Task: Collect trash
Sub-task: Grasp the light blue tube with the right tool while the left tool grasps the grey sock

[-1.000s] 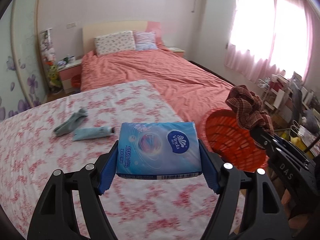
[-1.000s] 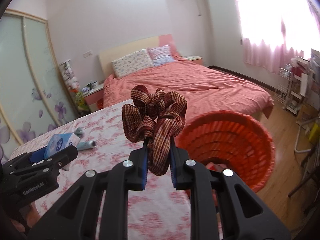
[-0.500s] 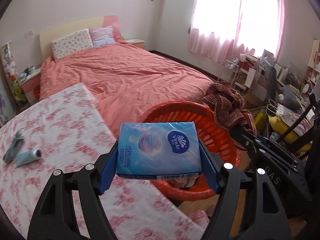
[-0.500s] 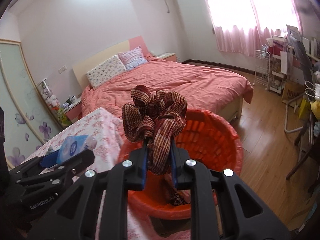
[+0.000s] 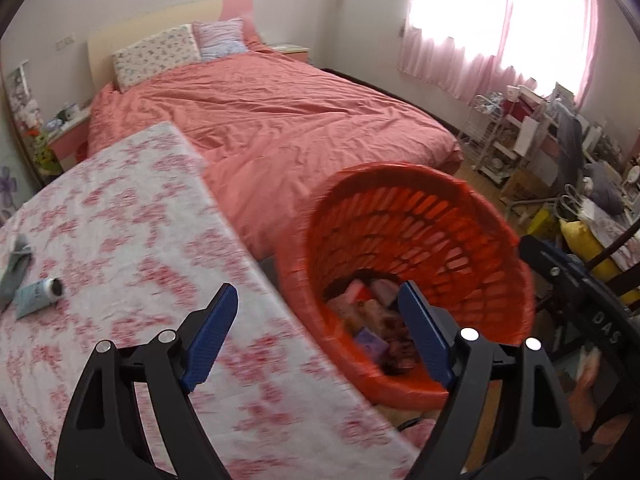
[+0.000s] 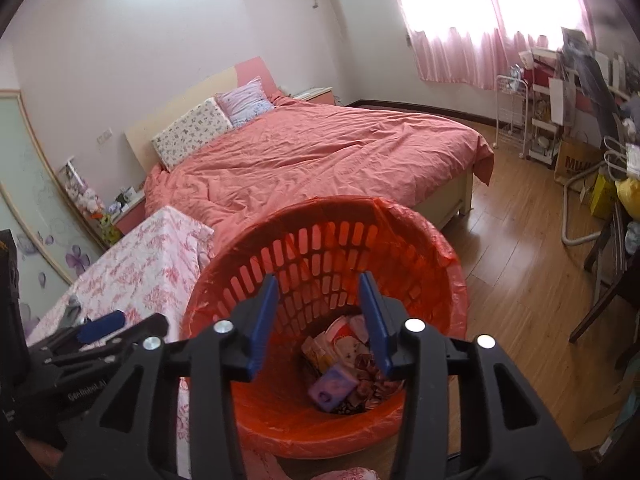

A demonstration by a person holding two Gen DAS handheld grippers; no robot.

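Note:
An orange slatted basket (image 5: 460, 216) (image 6: 320, 216) lined with an orange bag stands on the floor beside the flowered table (image 5: 120, 220). Inside lie the tissue pack (image 6: 333, 386), the red-brown checked cloth (image 6: 370, 376) and other wrappers. My left gripper (image 5: 318, 312) is open and empty over the table edge and basket rim. My right gripper (image 6: 320, 300) is open and empty above the basket mouth. A light blue tube (image 5: 38, 296) and a grey sock (image 5: 16, 268) lie on the table at far left.
A bed with a salmon cover (image 5: 300, 120) (image 6: 320, 152) stands behind the table and basket. Wooden floor (image 6: 520, 280) lies to the right. Cluttered racks and a desk (image 5: 560, 140) (image 6: 568, 112) stand under the pink-curtained window.
Both grippers have opened over the basket. The tissue pack left my left gripper and the checked cloth left my right; both now lie in the basket.

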